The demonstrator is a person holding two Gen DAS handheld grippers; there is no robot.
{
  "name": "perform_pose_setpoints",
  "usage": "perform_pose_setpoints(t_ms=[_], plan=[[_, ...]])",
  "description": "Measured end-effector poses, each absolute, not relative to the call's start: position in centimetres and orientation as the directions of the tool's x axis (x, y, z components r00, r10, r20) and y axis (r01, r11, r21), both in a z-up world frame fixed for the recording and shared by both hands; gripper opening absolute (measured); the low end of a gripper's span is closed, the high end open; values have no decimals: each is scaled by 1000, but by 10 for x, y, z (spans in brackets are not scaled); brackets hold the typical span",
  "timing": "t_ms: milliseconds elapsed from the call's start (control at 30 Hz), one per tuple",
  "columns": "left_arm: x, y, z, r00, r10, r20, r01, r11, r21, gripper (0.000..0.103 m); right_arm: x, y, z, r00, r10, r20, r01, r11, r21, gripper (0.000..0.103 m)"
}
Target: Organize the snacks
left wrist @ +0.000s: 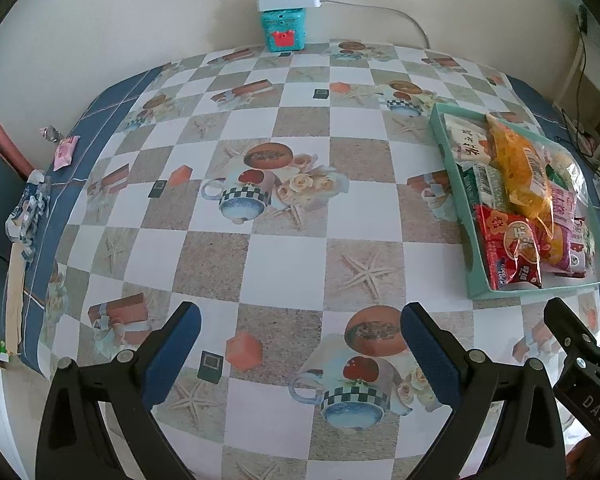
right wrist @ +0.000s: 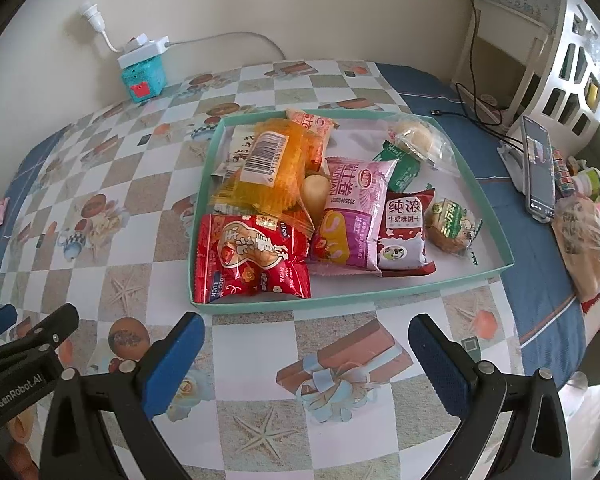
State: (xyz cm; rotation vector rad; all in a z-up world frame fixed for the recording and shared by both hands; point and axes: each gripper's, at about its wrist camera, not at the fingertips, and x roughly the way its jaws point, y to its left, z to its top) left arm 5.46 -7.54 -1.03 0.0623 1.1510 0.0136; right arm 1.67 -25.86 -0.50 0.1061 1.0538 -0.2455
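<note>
A shallow teal tray sits on the checked tablecloth and holds several snack packets. Among them are a red peanut bag, an orange packet with a barcode, a pink wafer pack, a milk biscuit pack and a small green-labelled cake. My right gripper is open just in front of the tray's near rim, with nothing between its fingers. My left gripper is open over bare cloth, left of the tray. A small pink candy lies at the table's far left edge.
A teal box with a white power strip on top stands against the back wall. A phone leans on a stand right of the tray, beside a bagged item and cables. Crumpled wrappers lie at the left edge.
</note>
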Motion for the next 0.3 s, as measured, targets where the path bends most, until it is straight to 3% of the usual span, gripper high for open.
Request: perform_pose_setpoints(t_ms=[300], plan=[[54, -73, -9, 421, 65, -905, 7, 997, 74, 100, 16, -260, -6, 468, -146, -872, 259, 966, -23, 103]])
